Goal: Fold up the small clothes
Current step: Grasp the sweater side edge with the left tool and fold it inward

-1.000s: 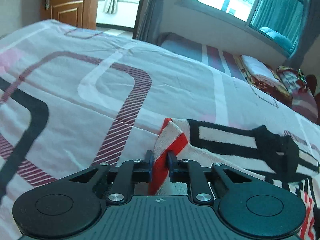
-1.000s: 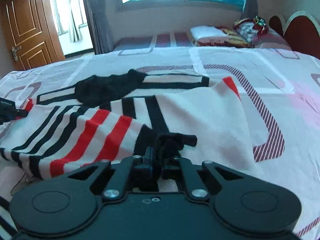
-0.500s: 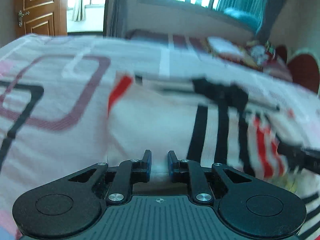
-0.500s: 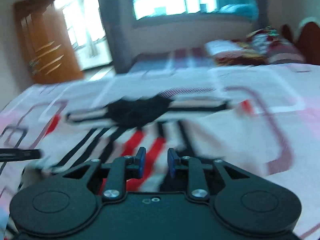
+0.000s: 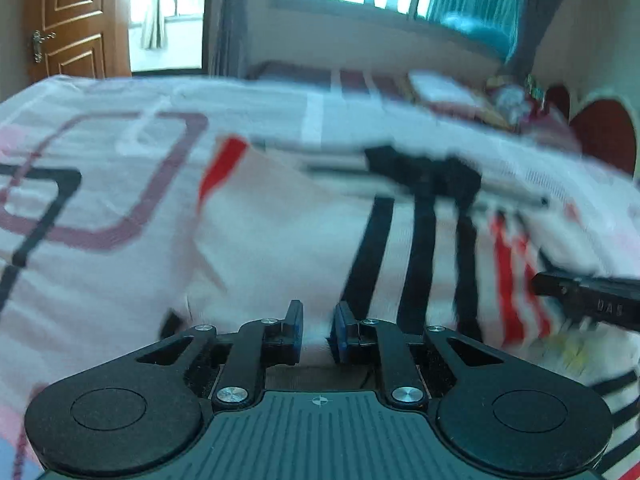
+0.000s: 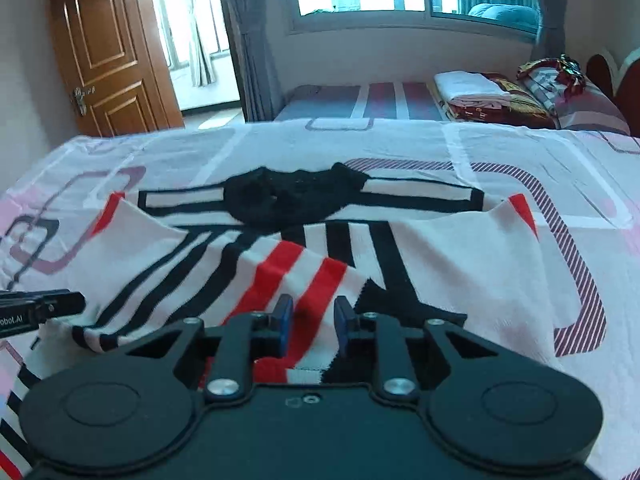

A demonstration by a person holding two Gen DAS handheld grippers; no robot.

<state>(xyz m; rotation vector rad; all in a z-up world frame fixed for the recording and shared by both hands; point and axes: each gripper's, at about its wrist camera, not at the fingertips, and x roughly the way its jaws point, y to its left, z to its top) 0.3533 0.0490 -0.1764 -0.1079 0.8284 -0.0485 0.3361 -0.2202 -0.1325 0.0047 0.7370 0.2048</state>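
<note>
The left claw is open with nothing in it, "obot.AI" shows on its side, the striped top lies flat on the bed just ahead, and the right claw is open above the top's near edge.

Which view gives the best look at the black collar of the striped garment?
The right wrist view: the collar is sharp, centred and fully visible on the garment. The left wrist view shows it only as a motion-blurred dark patch, off to the right.

Both wrist views low, facing window, sharing sweater
</note>
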